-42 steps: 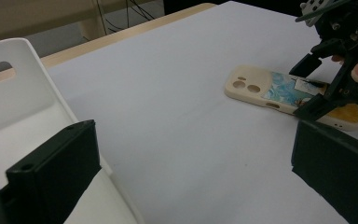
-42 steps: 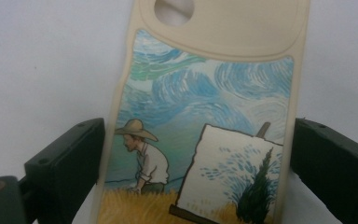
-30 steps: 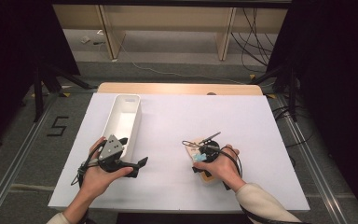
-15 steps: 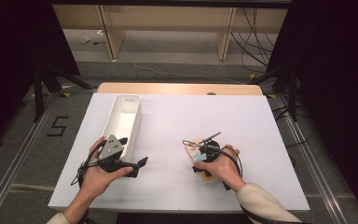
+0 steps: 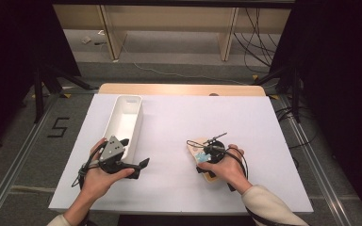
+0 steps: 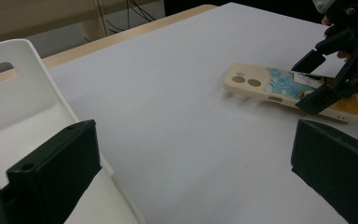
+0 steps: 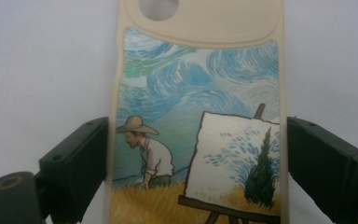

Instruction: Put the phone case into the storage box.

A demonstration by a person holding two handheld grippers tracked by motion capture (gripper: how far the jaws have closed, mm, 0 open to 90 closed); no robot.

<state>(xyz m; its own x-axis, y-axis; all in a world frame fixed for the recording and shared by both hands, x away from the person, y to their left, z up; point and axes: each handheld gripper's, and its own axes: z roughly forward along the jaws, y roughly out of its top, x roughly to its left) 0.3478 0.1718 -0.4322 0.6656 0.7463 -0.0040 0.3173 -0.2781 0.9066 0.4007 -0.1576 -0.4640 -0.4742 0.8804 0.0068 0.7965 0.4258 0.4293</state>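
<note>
Right gripper (image 5: 206, 151) straddles the painted phone case (image 7: 198, 116) lying flat right of centre on the tabletop (image 5: 264, 122), jaws flanking its edges. Left gripper (image 5: 134, 167) spread wide beside the white bin (image 5: 122, 122), lower left.

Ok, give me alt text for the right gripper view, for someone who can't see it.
A cream phone case printed with a painter at an easel under swirling blue sky lies on a white table, between the right gripper's two open black jaws.

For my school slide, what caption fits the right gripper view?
Black gripper straddles a painted phone case on a white table.
</note>
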